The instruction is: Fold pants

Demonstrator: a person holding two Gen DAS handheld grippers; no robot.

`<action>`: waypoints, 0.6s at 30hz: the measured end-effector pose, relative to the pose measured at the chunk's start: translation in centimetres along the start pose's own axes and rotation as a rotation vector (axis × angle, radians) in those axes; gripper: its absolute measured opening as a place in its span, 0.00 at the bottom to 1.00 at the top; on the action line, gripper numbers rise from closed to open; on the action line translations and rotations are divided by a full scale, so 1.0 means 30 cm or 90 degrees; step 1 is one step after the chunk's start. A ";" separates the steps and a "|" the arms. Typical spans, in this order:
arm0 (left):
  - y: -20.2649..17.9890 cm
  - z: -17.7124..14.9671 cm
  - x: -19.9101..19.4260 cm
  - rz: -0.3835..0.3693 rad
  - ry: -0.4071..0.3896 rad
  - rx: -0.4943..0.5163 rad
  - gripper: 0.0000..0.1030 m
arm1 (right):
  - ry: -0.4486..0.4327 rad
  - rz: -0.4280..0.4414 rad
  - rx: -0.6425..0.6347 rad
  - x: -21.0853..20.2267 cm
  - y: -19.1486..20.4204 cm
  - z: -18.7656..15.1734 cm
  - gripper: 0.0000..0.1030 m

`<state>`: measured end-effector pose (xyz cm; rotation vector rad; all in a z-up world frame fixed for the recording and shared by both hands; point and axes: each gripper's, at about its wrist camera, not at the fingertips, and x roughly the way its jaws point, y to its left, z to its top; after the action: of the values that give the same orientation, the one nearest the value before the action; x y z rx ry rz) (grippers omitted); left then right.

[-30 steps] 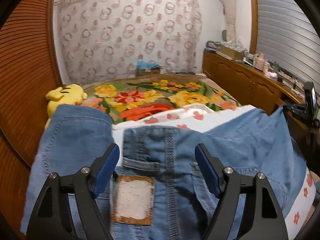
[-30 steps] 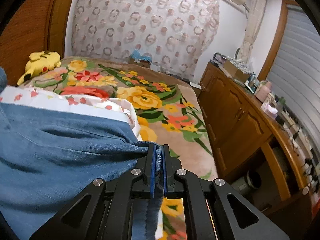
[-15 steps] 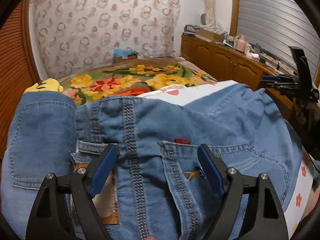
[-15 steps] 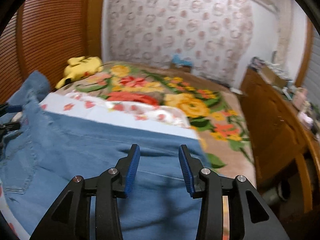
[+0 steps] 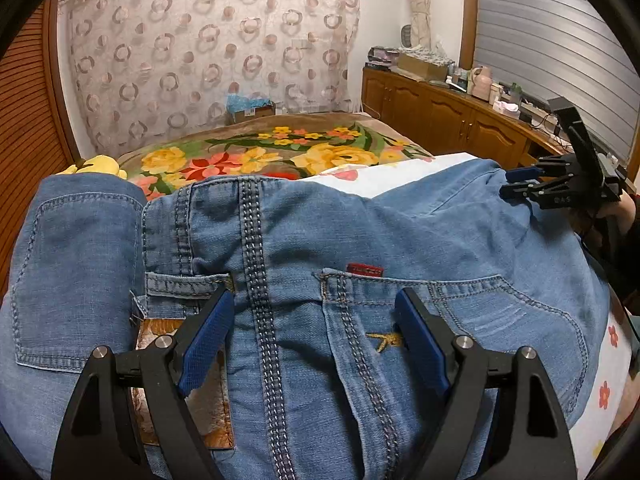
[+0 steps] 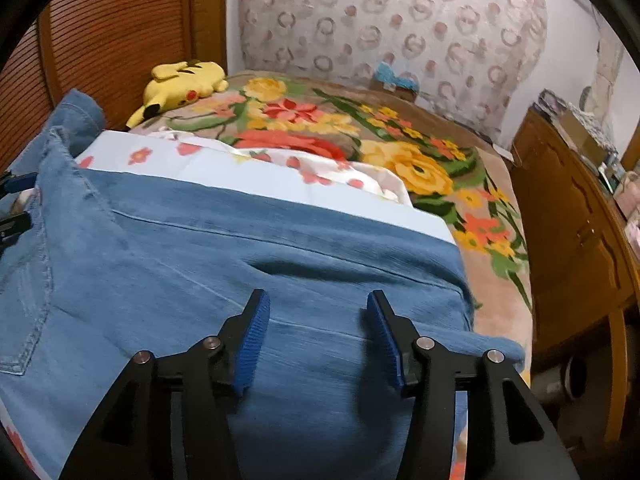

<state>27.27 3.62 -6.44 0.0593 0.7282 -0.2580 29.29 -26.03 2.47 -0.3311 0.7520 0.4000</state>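
Jeans (image 5: 304, 240) lay spread on bed, ready for folding.
Left gripper (image 5: 316, 320) hovered open; right gripper (image 6: 316, 320) had just been opening, empty.

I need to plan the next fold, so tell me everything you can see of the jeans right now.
The jeans are light blue denim, lying back side up on a white flowered sheet over the bed. Visible are the stitched centre seam, a back pocket with yellow embroidery and a small red tab, a belt loop and a brown waistband patch. A second pocket panel lies folded at the left. The legs run right, layered, with a few creases. The left gripper and right gripper both stand open over the cloth, the right's jaws having just been opening.
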 end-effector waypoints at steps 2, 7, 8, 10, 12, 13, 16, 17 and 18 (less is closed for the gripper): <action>0.000 0.000 -0.001 0.000 -0.001 -0.001 0.81 | 0.017 0.006 0.002 0.024 0.023 0.010 0.52; 0.008 0.009 -0.011 0.000 -0.008 -0.001 0.81 | 0.034 0.022 0.008 0.041 0.049 0.035 0.45; 0.009 0.008 -0.011 0.000 -0.009 -0.002 0.81 | 0.035 0.029 0.007 0.035 0.051 0.038 0.41; 0.011 0.008 -0.014 0.001 -0.011 -0.003 0.81 | 0.035 0.030 0.005 0.018 0.062 0.027 0.30; 0.017 0.009 -0.018 0.002 -0.012 -0.004 0.81 | 0.037 0.035 0.011 0.012 0.063 0.022 0.22; 0.020 0.011 -0.018 0.002 -0.013 -0.004 0.81 | 0.036 0.034 0.010 0.006 0.062 0.016 0.18; 0.023 0.014 -0.018 0.002 -0.015 -0.004 0.81 | 0.029 0.025 0.004 -0.006 0.063 0.000 0.08; 0.023 0.016 -0.018 0.003 -0.017 -0.004 0.81 | 0.026 0.014 -0.003 -0.016 0.068 -0.008 0.07; 0.024 0.017 -0.019 0.003 -0.018 -0.004 0.81 | 0.021 0.001 -0.009 -0.022 0.080 -0.008 0.06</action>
<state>27.36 4.36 -5.71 0.0516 0.7005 -0.2517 27.62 -24.19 2.42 -0.3511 0.7819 0.4028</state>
